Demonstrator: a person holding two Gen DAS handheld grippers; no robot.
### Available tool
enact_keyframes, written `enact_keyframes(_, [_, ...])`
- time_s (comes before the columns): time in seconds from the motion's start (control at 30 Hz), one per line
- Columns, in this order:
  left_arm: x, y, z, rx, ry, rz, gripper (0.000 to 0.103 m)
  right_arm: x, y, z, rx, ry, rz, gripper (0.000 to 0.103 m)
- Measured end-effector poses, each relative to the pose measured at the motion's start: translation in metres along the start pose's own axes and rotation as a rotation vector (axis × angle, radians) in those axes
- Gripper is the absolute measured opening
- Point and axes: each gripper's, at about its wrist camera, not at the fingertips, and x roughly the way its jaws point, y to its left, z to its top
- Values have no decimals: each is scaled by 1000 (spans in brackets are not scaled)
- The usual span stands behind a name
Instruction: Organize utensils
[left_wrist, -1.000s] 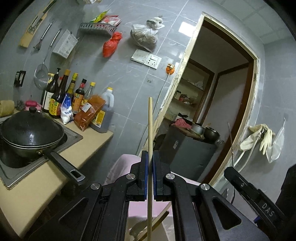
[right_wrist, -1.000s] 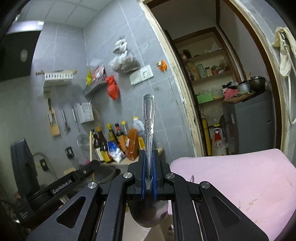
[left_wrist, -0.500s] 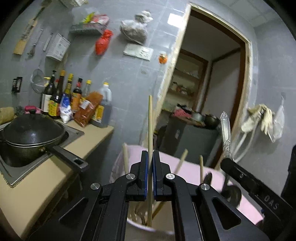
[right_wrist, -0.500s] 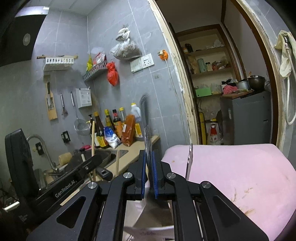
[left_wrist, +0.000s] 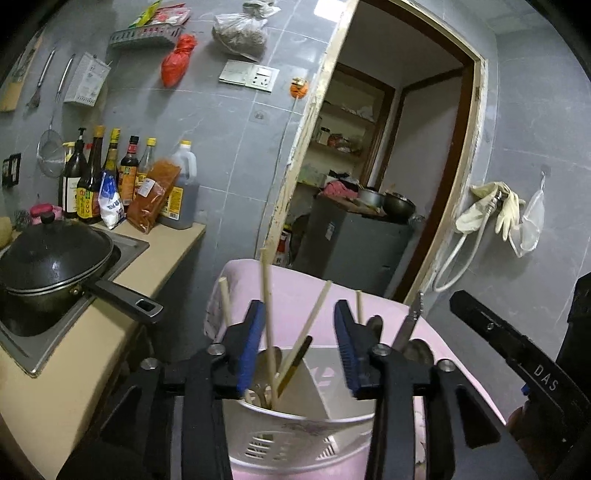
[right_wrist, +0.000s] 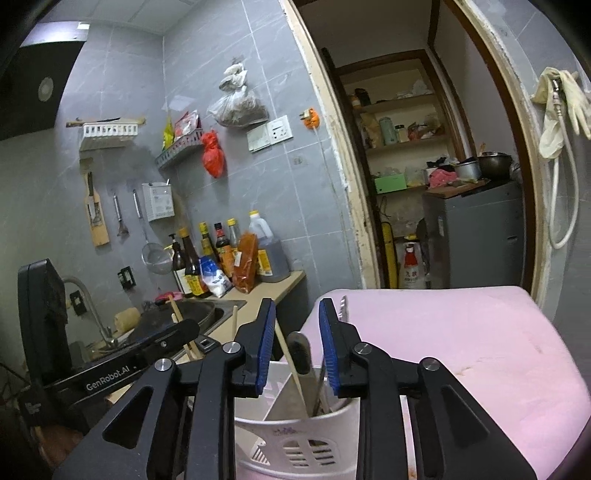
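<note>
A white slotted utensil holder (left_wrist: 295, 435) (right_wrist: 295, 443) stands on a pink-covered surface (right_wrist: 461, 350). My left gripper (left_wrist: 298, 332) hovers over it, jaws opening. A wooden chopstick (left_wrist: 267, 314) stands loose between them, close to the left pad, its foot in the holder among other chopsticks (left_wrist: 317, 314). My right gripper (right_wrist: 297, 332) is over the holder's other side, jaws opening too. The metal spoon's handle (right_wrist: 301, 350) stands free between its pads, beside a chopstick (right_wrist: 291, 362). Each gripper shows at the edge of the other's view.
A black lidded wok (left_wrist: 48, 258) sits on the stove, its handle (left_wrist: 122, 295) pointing toward the holder. Sauce bottles (left_wrist: 110, 184) line the counter's back. Behind the pink surface are a doorway, a grey cabinet (left_wrist: 351, 251) and hanging gloves (left_wrist: 495, 206).
Both grippers came over the holder and lowered the chopstick and the spoon into it. Both jaws then parted and let go; the utensils now stand in the holder.
</note>
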Motion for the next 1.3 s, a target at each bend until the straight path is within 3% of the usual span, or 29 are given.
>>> enact_keyframes(0.13, [-11,-16,4,12,25,15,41,-18,-4,8,3,8,-28,39])
enact_keyframes(0.27, [-28,-33,3,17,28,31,65,-43,-14,13,13,14,-61,53])
enact_keyframes(0.53, [-66,-73,-9,-6,69,97,90,-104,-25,21,-13,61,-147,78])
enact_keyframes(0.7, [-94,-98,-18,12,65,132,92,-145,-29,18,-22,80,-191,92])
enact_keyframes(0.77, [-105,-107,-22,30,62,144,92,-163,-29,16,-25,78,-211,102])
enact_keyframes(0.97, [-139,-130,-41,68,39,163,93,-204,-28,8,-37,102,-282,103])
enact_keyframes(1.3, [-176,-150,-74,118,51,179,93,-248,-15,-16,-63,148,-302,103])
